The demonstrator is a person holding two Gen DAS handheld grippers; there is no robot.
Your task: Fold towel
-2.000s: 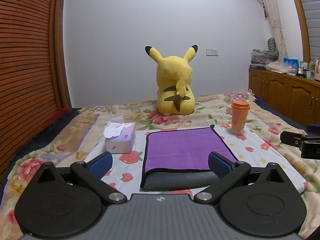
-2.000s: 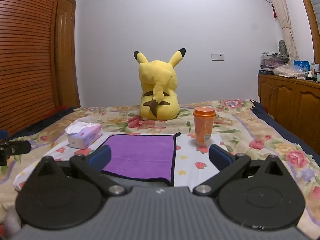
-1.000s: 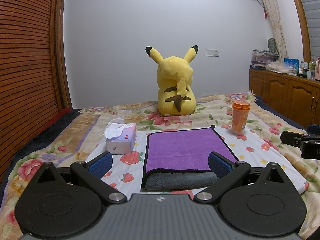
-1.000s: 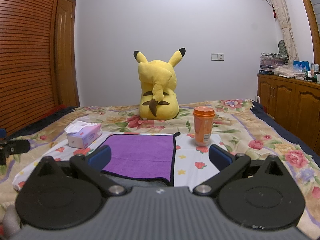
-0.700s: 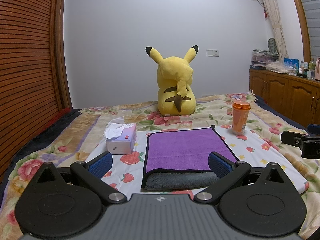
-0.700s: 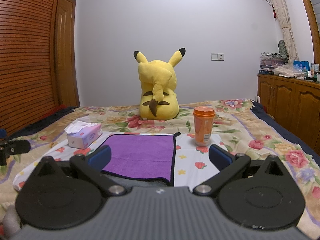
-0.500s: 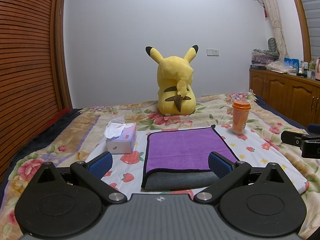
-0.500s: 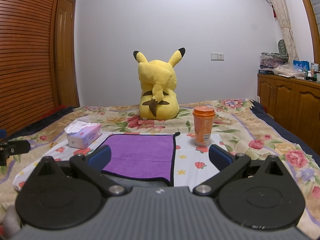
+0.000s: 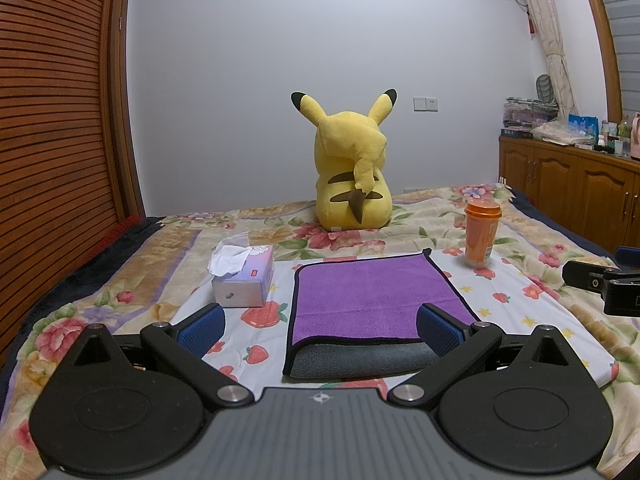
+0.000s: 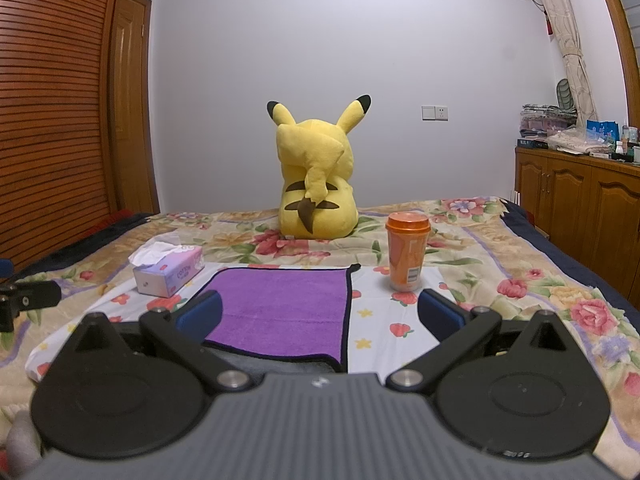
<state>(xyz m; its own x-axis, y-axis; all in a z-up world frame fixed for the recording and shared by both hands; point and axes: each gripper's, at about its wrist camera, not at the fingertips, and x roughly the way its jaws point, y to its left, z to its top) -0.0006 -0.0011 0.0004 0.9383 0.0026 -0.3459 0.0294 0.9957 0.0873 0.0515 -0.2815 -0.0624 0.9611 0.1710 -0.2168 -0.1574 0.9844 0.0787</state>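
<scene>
A purple towel (image 9: 370, 296) with a black hem lies folded on the flowered bed, its grey underside showing along the near edge. It also shows in the right wrist view (image 10: 280, 312). My left gripper (image 9: 320, 328) is open and empty, held just in front of the towel's near edge. My right gripper (image 10: 318, 316) is open and empty, near the towel's front right corner. Each gripper shows at the edge of the other's view: the right one in the left wrist view (image 9: 604, 280) and the left one in the right wrist view (image 10: 24, 300).
A tissue box (image 9: 244, 280) stands left of the towel. An orange cup (image 9: 481, 236) stands at its far right corner. A yellow plush toy (image 9: 352, 176) sits behind. Wooden cabinets (image 9: 568, 192) line the right wall and a slatted wooden wall (image 9: 52, 140) the left.
</scene>
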